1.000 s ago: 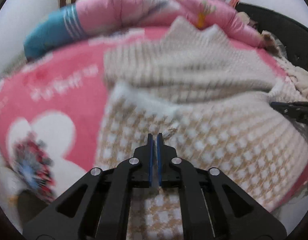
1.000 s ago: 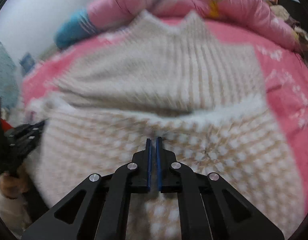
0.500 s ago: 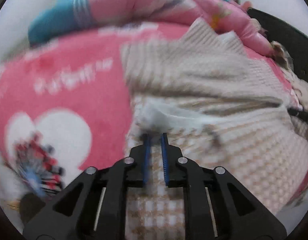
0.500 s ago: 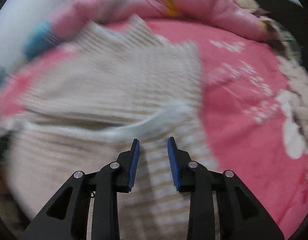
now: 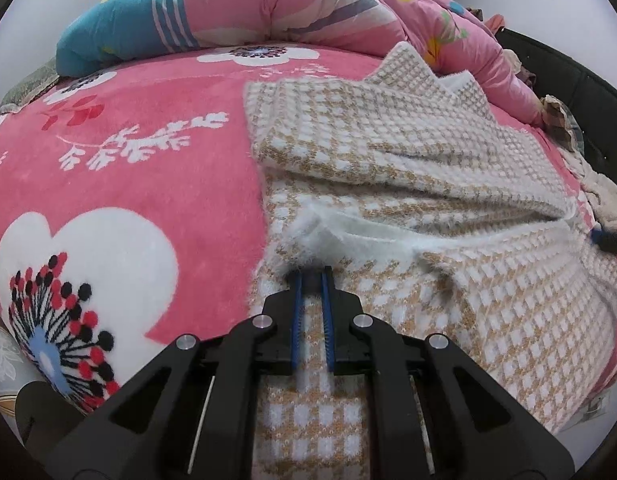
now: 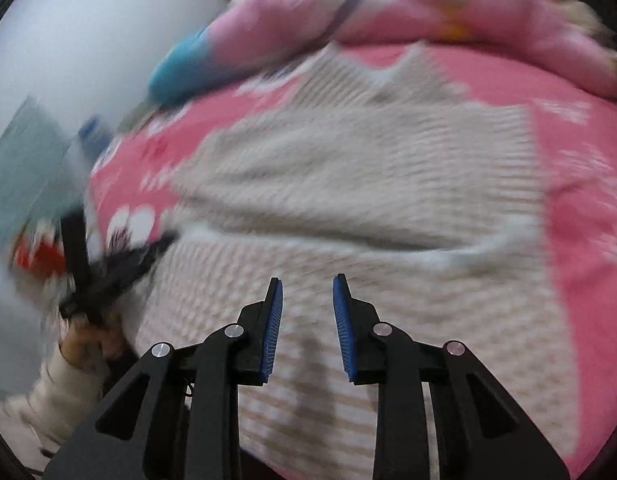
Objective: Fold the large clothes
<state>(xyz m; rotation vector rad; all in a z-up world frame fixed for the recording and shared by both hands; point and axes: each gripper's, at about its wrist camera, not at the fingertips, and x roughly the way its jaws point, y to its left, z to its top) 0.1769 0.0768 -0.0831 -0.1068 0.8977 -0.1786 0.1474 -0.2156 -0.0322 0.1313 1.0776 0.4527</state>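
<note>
A cream-and-tan checked knit garment [image 5: 408, 168] lies on the bed, its lower part folded up over the upper part, with a fluffy white hem [image 5: 348, 236] across the middle. My left gripper [image 5: 311, 274] sits low over the fold, its jaws slightly apart, tips at the white hem's left end, holding nothing. In the right wrist view the garment [image 6: 368, 184] is blurred; my right gripper [image 6: 307, 280] is open and empty above the folded lower part. The left gripper [image 6: 120, 268] shows at the garment's left edge there. The right gripper's tip [image 5: 610, 238] shows at the garment's right edge.
A pink floral blanket [image 5: 120, 184] covers the bed. A rolled pink and blue quilt [image 5: 268, 12] lies along the far side. A dark bed frame [image 5: 568, 76] with other clothes stands at right. A pale wall [image 6: 88, 40] is at left.
Both grippers were shut a second ago and have opened, letting go of the folded edge. The right gripper opened wider and has swung left; the left stays at the hem.
</note>
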